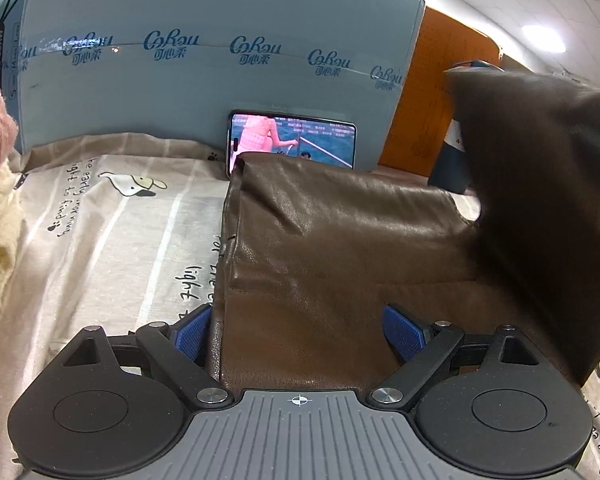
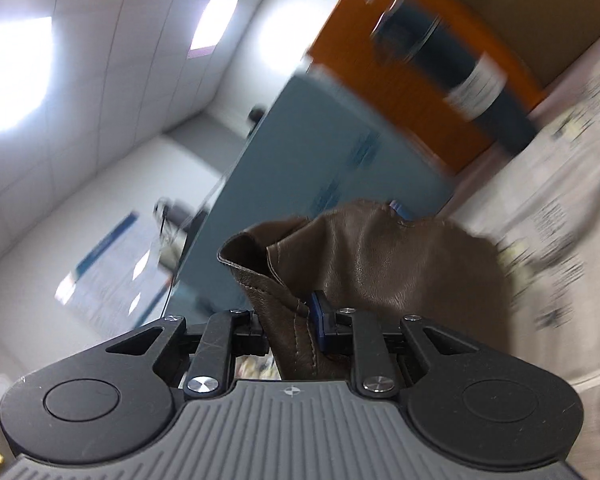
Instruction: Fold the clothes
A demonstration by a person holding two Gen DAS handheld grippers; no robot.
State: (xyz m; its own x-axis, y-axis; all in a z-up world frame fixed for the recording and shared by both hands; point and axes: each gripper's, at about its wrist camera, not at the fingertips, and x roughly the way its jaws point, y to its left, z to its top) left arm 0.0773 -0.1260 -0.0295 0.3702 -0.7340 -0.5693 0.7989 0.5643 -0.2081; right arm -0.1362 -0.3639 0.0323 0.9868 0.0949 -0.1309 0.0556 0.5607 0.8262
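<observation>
While your right tool grips one raised flap of the brown leather garment, the rest lies flat on the printed sheet, long axis running away toward the phone. Your left tool sits wide open, straddling the near edge and gripping nothing. I'd say the flap folds leftward, away from the phone's right.

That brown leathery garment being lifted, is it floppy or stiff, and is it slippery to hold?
Probably floppy but with body: the brown garment bends in broad folds where the right gripper lifts its edge. Its glossy surface looks slick, so it may slide. It seems fairly heavy, lying flat between the left gripper fingers.
</observation>
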